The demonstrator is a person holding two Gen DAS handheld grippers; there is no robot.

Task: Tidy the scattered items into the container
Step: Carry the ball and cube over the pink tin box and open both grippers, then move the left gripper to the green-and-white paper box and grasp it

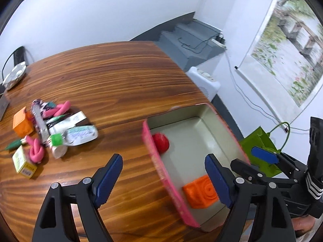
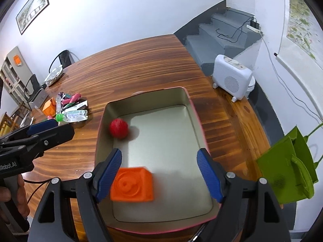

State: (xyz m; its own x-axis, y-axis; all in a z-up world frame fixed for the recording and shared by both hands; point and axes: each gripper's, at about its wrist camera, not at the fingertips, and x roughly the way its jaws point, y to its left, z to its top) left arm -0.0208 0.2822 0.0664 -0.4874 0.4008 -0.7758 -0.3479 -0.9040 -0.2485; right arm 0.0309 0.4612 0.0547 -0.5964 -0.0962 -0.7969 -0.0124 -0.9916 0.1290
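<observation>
A pink-rimmed metal container (image 2: 194, 111) sits near the table's right edge. A red ball (image 2: 118, 128) and an orange cube (image 2: 133, 184) lie in it. My right gripper (image 2: 159, 153) hangs open over the container; the cube lies below, by its left finger, not gripped. My left gripper (image 1: 163, 159) is open over the container's left wall (image 1: 155, 161), with nothing between its pads. The ball (image 1: 160, 142) and cube (image 1: 200, 191) also show in this view. A pile of scattered items (image 1: 50, 129) lies to the left: another orange cube (image 1: 22, 123), pink knotted ropes, tubes and a small box.
A foil dish (image 1: 14, 76) rests at the table's far left. A green bag (image 2: 288, 171) and a white heater (image 2: 232, 78) stand off the table's right edge, with grey steps behind. Bare wood lies between pile and container.
</observation>
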